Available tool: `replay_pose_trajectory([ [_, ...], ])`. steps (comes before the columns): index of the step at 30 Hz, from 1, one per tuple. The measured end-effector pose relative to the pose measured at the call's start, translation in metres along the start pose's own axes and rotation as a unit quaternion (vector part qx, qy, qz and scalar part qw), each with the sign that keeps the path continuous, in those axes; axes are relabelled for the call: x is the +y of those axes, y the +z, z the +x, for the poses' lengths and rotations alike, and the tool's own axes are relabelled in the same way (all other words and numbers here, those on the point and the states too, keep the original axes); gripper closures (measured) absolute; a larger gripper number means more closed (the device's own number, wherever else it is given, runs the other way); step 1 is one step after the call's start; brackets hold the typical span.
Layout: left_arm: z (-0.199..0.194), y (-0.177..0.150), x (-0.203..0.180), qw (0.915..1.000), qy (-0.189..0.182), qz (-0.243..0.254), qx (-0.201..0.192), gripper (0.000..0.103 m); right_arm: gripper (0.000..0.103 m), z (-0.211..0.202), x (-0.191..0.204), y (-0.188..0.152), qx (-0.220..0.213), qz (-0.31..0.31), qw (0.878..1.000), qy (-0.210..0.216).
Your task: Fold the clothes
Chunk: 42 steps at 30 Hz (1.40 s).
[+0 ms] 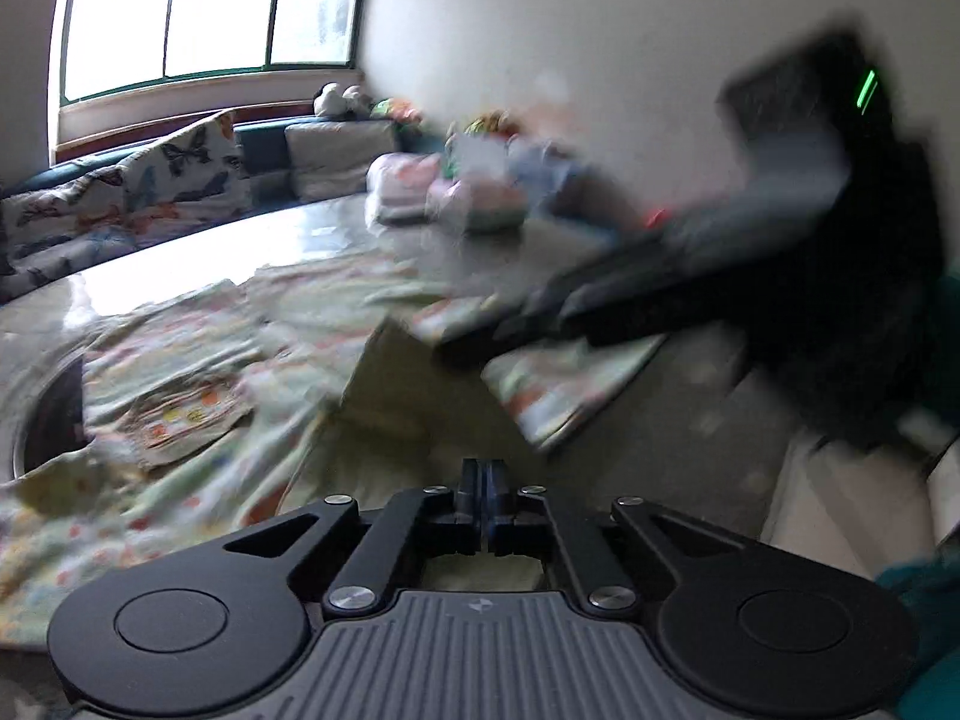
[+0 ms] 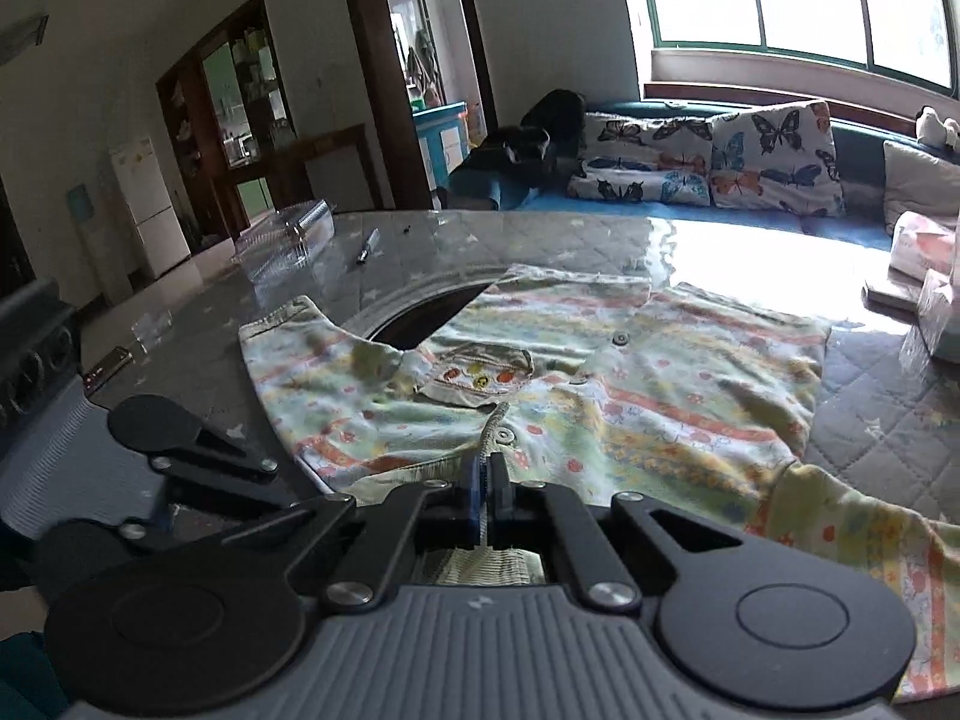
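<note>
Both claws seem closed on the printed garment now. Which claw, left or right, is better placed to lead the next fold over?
Probably the right claw: it pinches the printed garment at its button edge, with the spread cloth ahead. The left claw is shut at the garment's near edge, its view blurred.

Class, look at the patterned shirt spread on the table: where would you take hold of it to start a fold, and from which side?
Grip the shirt along its near hem, coming from the near table edge. It lies flat and spread, so only the edges offer a pinchable fold. Both claws are shut there: the right claw on the cloth edge, the left claw likely also, though blur hides it.
</note>
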<state>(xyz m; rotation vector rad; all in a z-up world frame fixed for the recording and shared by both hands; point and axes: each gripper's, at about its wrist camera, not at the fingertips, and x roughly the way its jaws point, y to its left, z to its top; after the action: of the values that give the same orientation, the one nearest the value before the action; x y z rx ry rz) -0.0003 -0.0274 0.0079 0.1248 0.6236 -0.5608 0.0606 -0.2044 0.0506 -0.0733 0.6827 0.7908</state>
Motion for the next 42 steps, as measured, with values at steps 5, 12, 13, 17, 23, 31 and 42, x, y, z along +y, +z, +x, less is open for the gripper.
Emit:
replay_pose_trajectory([
  [5,-0.005,-0.001,0.012,0.9994,0.033,0.003,-0.005,0.091,0.102,0.000,0.000,-0.001,-0.001,0.004,1.000,0.002],
  [12,0.002,-0.010,0.003,0.9981,0.049,0.036,0.005,0.058,0.102,-0.001,0.002,0.000,-0.005,0.003,1.000,-0.001],
  [13,0.005,-0.010,0.004,0.9981,0.051,0.032,0.009,0.058,0.102,-0.002,0.002,0.000,-0.004,0.003,1.000,-0.002],
  [17,0.018,-0.013,0.015,0.9982,0.042,-0.009,0.042,0.096,0.102,-0.002,0.002,-0.001,-0.003,0.004,1.000,-0.002],
  [23,0.014,-0.013,0.010,0.9994,0.007,-0.009,0.031,0.101,0.102,0.000,0.008,0.001,-0.003,-0.005,1.000,0.002],
  [31,-0.017,-0.010,0.016,0.9989,0.037,-0.019,-0.021,0.075,0.102,0.008,0.011,0.000,0.006,-0.013,1.000,0.006],
  [42,0.010,-0.011,0.044,0.9963,0.054,-0.065,0.016,0.080,0.102,0.005,0.015,-0.001,0.007,-0.017,1.000,0.007],
])
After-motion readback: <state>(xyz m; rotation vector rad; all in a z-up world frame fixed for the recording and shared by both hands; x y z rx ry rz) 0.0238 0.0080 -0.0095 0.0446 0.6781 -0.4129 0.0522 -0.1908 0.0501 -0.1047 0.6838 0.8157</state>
